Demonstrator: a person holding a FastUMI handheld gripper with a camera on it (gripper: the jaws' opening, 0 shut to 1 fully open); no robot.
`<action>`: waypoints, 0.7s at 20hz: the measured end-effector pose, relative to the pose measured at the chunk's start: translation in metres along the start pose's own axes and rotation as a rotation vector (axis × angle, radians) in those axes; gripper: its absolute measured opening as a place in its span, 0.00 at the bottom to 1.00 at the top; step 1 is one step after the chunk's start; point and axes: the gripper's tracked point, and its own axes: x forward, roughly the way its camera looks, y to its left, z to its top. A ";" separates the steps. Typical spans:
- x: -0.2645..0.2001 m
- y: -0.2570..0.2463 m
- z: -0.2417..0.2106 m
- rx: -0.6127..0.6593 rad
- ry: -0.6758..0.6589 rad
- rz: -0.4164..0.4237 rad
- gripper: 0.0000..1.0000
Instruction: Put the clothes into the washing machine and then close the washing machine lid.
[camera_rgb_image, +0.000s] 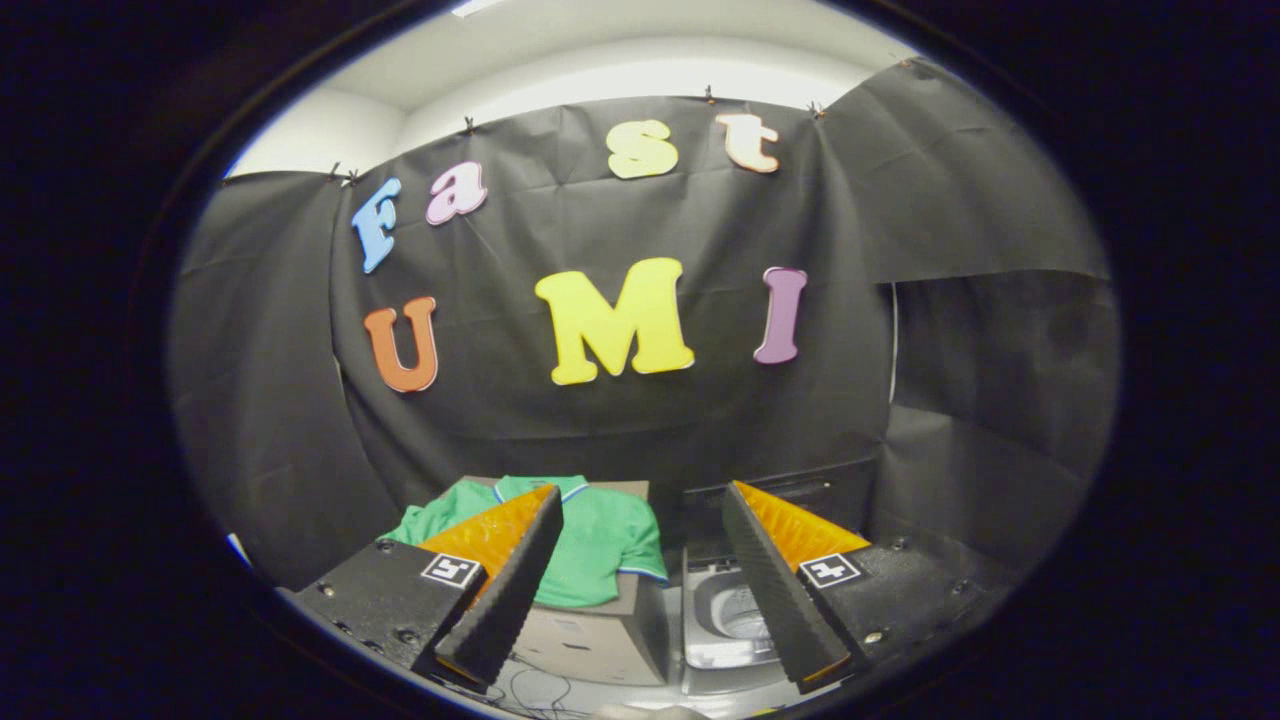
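The tool (640, 530) is hovering with its fingers spread wide, pinching nothing. A green shirt (600, 540) is lying draped over a cardboard box (590, 640) beyond the left finger. Just beside the box, the washing machine (725, 615) is standing with its lid (790, 490) raised.

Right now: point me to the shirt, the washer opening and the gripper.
green shirt (600, 545), gripper view, on its chest, atop the cardboard box.
washing machine (735, 612), gripper view, on its open drum.
gripper (640, 495), gripper view, midway between open fingertips, holding nothing.

gripper (640, 500) | jaws spread wide | holding nothing | level
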 end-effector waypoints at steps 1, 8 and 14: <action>0.015 0.012 0.000 0.005 0.015 0.020 1.00; 0.108 0.087 -0.025 -0.004 0.141 0.092 1.00; 0.163 0.142 -0.082 -0.023 0.296 0.110 1.00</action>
